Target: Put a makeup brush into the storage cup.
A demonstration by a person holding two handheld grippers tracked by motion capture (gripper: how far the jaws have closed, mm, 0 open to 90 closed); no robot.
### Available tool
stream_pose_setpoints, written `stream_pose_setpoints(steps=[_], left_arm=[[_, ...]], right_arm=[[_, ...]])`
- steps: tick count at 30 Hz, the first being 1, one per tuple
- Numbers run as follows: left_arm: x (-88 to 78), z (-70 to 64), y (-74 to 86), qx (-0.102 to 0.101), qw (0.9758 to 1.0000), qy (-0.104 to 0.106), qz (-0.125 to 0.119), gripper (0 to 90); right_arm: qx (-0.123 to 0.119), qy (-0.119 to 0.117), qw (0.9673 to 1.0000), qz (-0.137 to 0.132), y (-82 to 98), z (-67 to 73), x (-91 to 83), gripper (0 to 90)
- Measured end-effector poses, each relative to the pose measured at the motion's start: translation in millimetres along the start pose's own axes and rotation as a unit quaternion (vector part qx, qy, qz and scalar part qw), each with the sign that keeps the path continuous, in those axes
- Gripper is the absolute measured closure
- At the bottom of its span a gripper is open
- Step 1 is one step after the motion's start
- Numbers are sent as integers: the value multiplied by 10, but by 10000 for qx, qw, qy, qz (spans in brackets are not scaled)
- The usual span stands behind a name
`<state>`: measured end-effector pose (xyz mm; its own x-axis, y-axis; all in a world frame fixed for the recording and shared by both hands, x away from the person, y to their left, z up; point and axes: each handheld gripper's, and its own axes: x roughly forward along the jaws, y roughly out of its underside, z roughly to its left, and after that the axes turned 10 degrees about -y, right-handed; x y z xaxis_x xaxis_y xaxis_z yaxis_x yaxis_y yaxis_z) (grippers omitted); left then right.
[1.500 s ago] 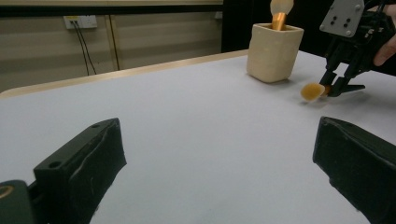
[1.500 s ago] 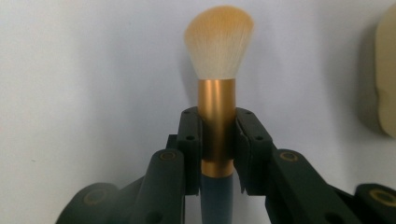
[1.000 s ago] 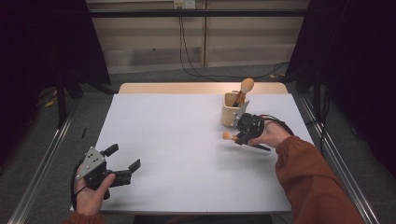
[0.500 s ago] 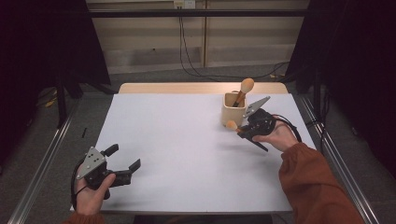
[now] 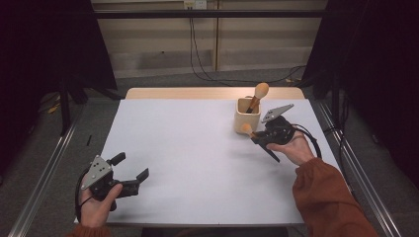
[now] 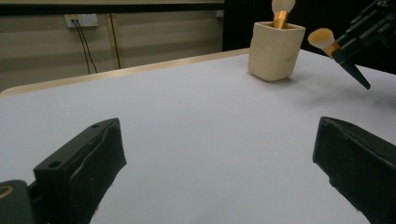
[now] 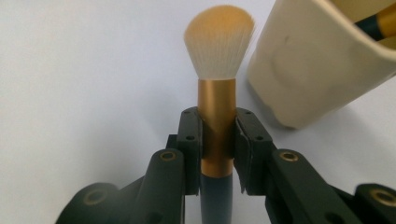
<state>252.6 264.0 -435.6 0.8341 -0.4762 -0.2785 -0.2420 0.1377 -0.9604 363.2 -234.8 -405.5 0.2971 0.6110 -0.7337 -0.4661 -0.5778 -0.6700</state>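
Right gripper [image 5: 260, 137], near the table's [image 5: 197, 148] right edge: jaws clamped on the gold ferrule of a makeup brush [image 7: 217, 88], bristles pointing away from the hand, dark handle trailing back. Brush is lifted off the table, head just beside the cream holder cup [image 5: 247, 115]; touching or not, hard to tell. A second brush [image 5: 258, 94] stands in that cup. Left gripper [image 5: 132, 170] at the near left corner: jaws spread apart, nothing between them.

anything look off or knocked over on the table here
Nothing stands out. The cream cup stands upright with one brush in it, and the right hand-held gripper holds a second brush squarely by its gold ferrule. Nothing is spilled.
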Motion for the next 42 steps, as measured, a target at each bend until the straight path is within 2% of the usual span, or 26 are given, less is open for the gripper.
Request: stream_pose_setpoints(steps=[2,7,12,19,25,28,35,42], left_arm=[[-1,-2,-1,-3,10000,4,-8,20],[-9,-5,-9,36,10000,-13,-53,21],[-8,-1,-6,31,10000,-12,-36,21],[-3,-3,-2,19,10000,3,-24,21],[-3,-4,-2,20,10000,7,-22,20],[-2,-8,-1,8,10000,1,-19,20],[-6,-1,-1,18,10000,-10,-21,21],[-15,-2,-1,21,10000,-34,-16,21]], right_arm=[[54,1,9998,-216,8,-1,-18,740],[177,-36,9984,-536,48,22,-53,741],[237,-101,9950,-961,84,47,-93,741],[262,-182,9886,-1471,130,69,-132,741],[332,-304,9818,-1847,163,89,-152,741],[373,-363,9769,-2073,184,81,-150,741],[327,-279,9726,-2285,188,94,-119,741],[264,-251,9646,-2614,190,113,-146,741]])
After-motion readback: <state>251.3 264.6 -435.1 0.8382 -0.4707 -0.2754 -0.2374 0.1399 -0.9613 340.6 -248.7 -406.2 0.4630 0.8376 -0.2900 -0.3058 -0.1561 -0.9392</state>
